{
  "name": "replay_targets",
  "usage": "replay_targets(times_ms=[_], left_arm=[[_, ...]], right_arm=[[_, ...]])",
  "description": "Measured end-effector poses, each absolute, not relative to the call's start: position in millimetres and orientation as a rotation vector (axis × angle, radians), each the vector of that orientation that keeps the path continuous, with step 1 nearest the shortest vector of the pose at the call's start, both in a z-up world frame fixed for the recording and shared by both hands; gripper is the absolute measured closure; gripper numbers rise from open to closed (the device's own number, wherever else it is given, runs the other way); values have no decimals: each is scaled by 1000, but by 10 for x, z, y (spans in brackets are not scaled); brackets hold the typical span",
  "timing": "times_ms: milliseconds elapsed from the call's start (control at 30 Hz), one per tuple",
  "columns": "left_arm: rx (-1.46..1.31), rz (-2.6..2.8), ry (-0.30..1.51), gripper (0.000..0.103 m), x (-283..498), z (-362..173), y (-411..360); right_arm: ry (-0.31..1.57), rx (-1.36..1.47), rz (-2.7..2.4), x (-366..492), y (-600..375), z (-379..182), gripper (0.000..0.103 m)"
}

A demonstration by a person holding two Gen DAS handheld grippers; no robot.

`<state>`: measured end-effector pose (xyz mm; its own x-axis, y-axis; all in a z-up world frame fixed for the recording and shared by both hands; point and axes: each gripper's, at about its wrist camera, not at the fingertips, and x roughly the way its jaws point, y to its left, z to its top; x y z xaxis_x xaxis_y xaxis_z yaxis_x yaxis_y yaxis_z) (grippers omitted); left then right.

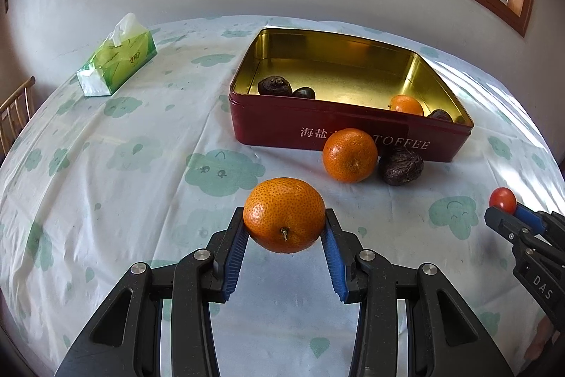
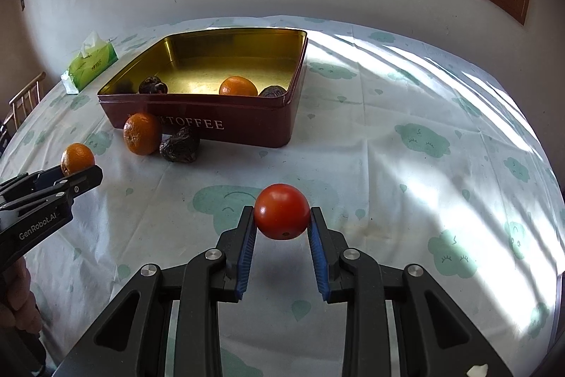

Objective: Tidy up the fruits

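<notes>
- Tissue pack (image 1: 116,57) sits far left of the tin (image 1: 353,129), well apart from it; not part of the sorting, probably just left on the table.
- Tablecloth (image 1: 141,165) with cloud print covers the table; the tin stands on it near the middle.
- Left gripper (image 1: 284,235) pinches a tangerine (image 1: 284,214) between its blue pads, stem end facing the camera, held in the air short of the tin's front wall. Grip is across the widest part, so it likely won't roll out.
- Tin is open, no lid, gold inside, "TOFFEE" on the red front wall: evidently the collecting box for the fruit.
- Inside the tin: two dark wrinkled fruits (image 1: 275,85) at its left front corner, one small orange (image 1: 406,105) and another dark fruit (image 1: 439,115) at its right front corner.
- Loose orange (image 1: 349,155) touches the tin's front wall outside; wrinkled dark fruit (image 1: 400,166) lies just beside it. Both not yet sorted.
- Right gripper (image 2: 282,223) is pressed onto a red tomato (image 2: 281,211), lifted off the cloth, to the right of and in front of the tin. Small round thing, so the pads sit nearly together.
- Judgement: both hands carry fruit at once to drop into the tin; two pieces outside remain after that.
- Risk: tomato is smooth, may slip or bruise if squeezed harder.
</notes>
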<state>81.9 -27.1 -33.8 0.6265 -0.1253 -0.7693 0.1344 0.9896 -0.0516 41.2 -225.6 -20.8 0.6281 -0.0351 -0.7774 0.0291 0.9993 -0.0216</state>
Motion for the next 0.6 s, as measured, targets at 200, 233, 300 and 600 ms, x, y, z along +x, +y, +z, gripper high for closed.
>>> replay_targets(times_ms=[200,233,300,600], left_arm=[[24,-152,850,60,876,-235,-245],[23,-157,845,61,889,-218,-245],[27,-164,834,61,909,-181,-253],[31,-201,795,60,1052,-33,-284]], right_arm=[[875,20,-26,484,-2249,-129,76],[869,29,-19,491,-2242,-108,76],[861,30,-10,512,-2214,-71,76],[819,15,10,663,-2114,88,76]])
